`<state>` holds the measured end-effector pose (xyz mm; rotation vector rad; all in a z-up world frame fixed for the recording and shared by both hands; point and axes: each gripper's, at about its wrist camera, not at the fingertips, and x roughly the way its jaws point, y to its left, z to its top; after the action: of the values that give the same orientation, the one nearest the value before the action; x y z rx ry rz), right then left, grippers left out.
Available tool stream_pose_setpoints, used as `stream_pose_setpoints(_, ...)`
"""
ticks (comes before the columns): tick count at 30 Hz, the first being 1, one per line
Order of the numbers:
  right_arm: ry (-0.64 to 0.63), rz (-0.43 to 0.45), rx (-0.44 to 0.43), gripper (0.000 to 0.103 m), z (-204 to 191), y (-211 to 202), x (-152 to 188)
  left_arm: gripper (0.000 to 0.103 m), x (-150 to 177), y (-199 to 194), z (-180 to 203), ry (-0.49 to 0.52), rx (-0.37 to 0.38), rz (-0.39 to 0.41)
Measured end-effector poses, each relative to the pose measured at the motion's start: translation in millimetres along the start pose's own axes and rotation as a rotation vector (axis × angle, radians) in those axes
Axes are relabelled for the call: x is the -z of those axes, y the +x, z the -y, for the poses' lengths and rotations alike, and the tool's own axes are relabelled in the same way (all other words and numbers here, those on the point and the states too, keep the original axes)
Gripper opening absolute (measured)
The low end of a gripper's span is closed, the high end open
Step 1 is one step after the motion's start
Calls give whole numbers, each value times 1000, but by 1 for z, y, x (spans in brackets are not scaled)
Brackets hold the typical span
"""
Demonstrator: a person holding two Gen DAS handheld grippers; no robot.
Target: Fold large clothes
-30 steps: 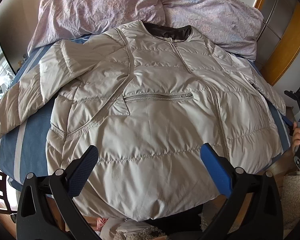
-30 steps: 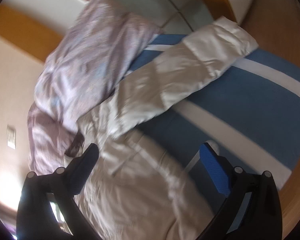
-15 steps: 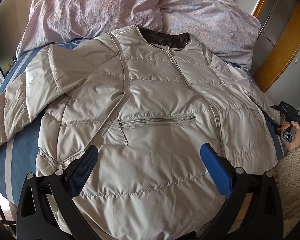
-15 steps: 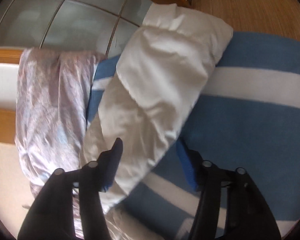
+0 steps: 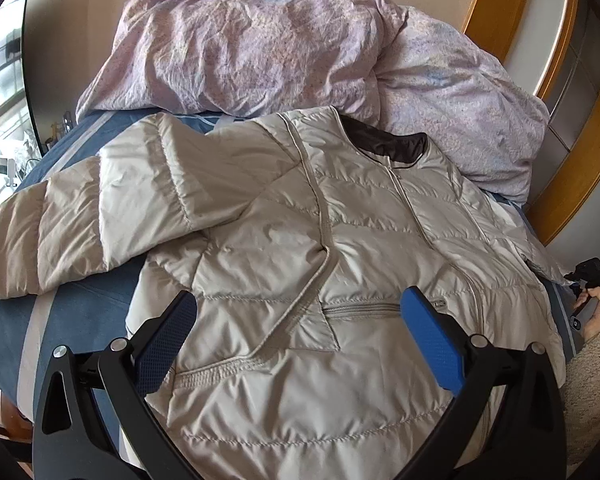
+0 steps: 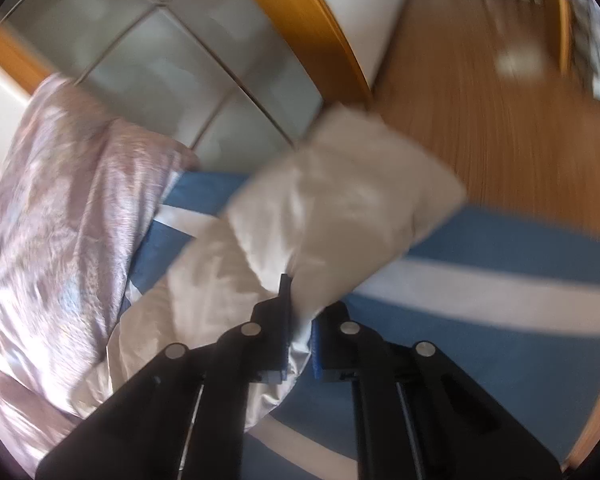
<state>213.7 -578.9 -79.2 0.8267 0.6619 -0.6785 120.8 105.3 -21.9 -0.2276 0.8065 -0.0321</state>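
The right gripper has its fingers pinched on the jacket sleeve at the bed's right edge. The left gripper, fingers spread wide and holding nothing, hovers over the jacket, which lies flat across the bed near a rumpled duvet.

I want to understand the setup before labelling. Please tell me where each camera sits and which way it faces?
Left wrist: sits on the open left gripper, above the beige quilted puffer jacket, facing the crumpled pink duvet; the person's right hand shows at the edge.
Right wrist: sits on the right gripper, shut on the jacket's right sleeve, facing the wooden floor.
Shared: jacket, duvet, blue striped bedsheet.
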Motion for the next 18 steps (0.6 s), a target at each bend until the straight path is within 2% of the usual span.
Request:
stream_pose_setpoints(5, -253, 201, -12, 7, -68, -55, 1, 102, -5, -6, -29, -81, 5, 36)
stream_pose_setpoints(9, -464, 325, -108, 7, -132, -99, 26, 102, -7, -11, -56, -154, -12, 66)
stream_pose_setpoints(10, -533, 352, -156, 7, -152, -112, 39, 102, -8, -14, -62, -167, -26, 82)
stream_pose_setpoints(14, -740, 373, -341, 7, -213, -147, 92, 102, -7, -32, -85, -195, -59, 211)
stream_pose_setpoints(16, -850, 339, -452, 7, -241, -159, 131, 102, -7, -39, -94, -207, -88, 238)
stream_pose_setpoints(18, -931, 291, -526, 6, -262, -164, 165, 102, -9, -43, -105, -229, -96, 237)
